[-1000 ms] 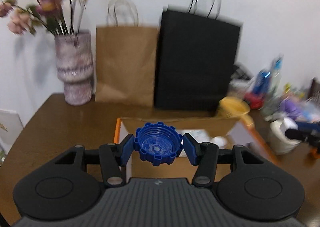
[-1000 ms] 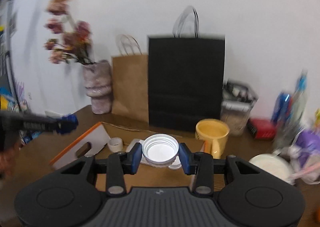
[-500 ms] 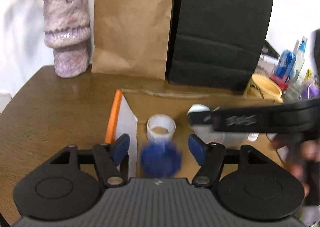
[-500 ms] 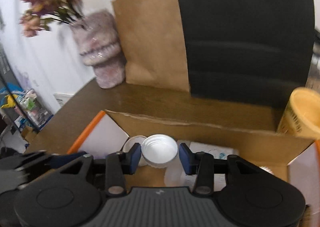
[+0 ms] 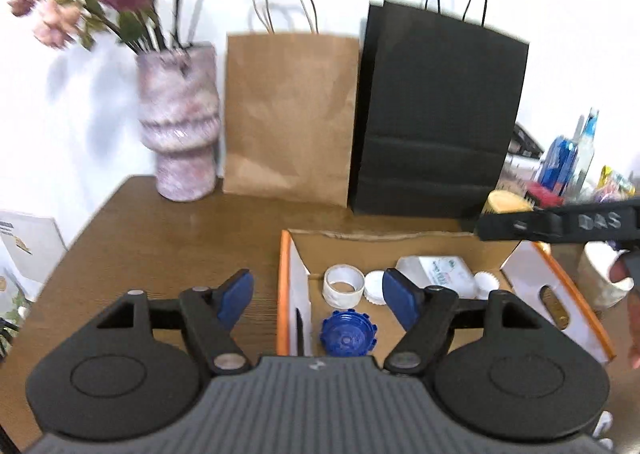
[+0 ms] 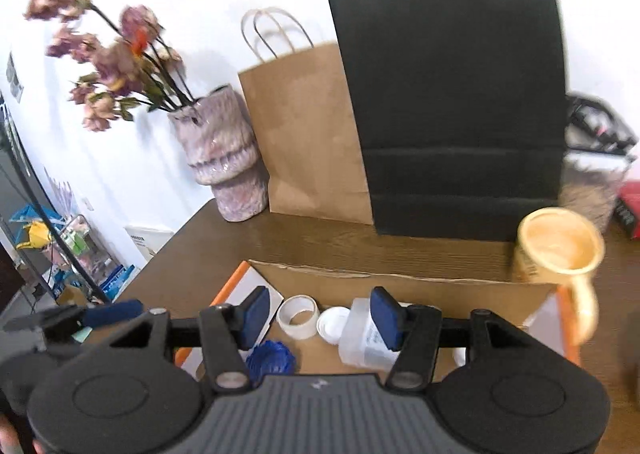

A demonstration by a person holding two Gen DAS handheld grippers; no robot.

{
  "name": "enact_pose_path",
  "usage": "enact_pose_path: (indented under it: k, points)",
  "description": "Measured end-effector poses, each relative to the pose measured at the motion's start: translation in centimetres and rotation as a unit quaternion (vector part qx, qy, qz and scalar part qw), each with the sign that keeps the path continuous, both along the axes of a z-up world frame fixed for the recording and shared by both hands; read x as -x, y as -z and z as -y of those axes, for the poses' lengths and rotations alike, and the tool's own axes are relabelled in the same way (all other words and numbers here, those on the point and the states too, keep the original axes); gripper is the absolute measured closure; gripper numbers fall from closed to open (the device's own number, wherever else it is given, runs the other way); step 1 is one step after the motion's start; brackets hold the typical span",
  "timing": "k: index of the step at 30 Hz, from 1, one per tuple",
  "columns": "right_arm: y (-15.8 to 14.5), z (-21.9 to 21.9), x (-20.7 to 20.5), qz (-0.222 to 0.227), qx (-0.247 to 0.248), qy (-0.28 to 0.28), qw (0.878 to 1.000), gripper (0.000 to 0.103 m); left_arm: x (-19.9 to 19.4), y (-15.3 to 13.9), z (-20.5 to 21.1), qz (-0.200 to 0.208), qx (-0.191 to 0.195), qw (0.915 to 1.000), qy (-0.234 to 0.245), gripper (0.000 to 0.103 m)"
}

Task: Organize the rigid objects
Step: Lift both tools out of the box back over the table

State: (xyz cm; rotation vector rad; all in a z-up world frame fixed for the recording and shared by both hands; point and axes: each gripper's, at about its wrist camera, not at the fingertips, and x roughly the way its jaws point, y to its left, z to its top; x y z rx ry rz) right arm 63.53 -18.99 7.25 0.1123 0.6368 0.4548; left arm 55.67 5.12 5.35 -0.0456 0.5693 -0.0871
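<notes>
Two handheld grippers hover over an open cardboard box [image 5: 384, 242] on a brown wooden table [image 5: 160, 238]. The left gripper [image 5: 318, 296] and right gripper [image 6: 322, 318] both have jaws spread wide, holding nothing. A blue ridged cap [image 5: 349, 338] lies on the box floor, near a white tape roll [image 5: 343, 284] and a white cap [image 5: 375, 292].

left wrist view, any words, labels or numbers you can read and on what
"DAS" in pale letters, as far as it reads, on the black arm of the right gripper crossing at the right edge.
Printed label on the clear plastic container in the open cardboard box: too blurred to read.
Print on the white carton at the left edge: too small to read.
Nothing else legible.
</notes>
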Motion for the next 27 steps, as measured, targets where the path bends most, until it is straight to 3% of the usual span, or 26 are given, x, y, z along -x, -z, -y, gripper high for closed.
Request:
enact_pose_path:
  k: [8,13,21,27]
  points:
    - [-6.2,4.0,10.4,0.044,0.046,0.02,0.998,0.041,8.6,-6.5,-0.8,0.057,-0.038,0.9976,-0.002,0.028]
    - [-7.9,6.2,17.1,0.068,0.052,0.033,0.996,0.038,14.9,-9.2,-0.6,0.093,-0.031,0.9952,0.004,0.024]
    - [-7.8,7.9,28.1,0.151,0.067,0.048,0.985,0.032,24.4,-10.2,1.1,0.15,-0.025,0.9882,0.015,0.024]
    - [-6.0,8.5,37.9,0.222,0.05,0.055,0.972,0.027,33.2,-8.8,1.3,0.208,-0.025,0.9774,0.028,0.016]
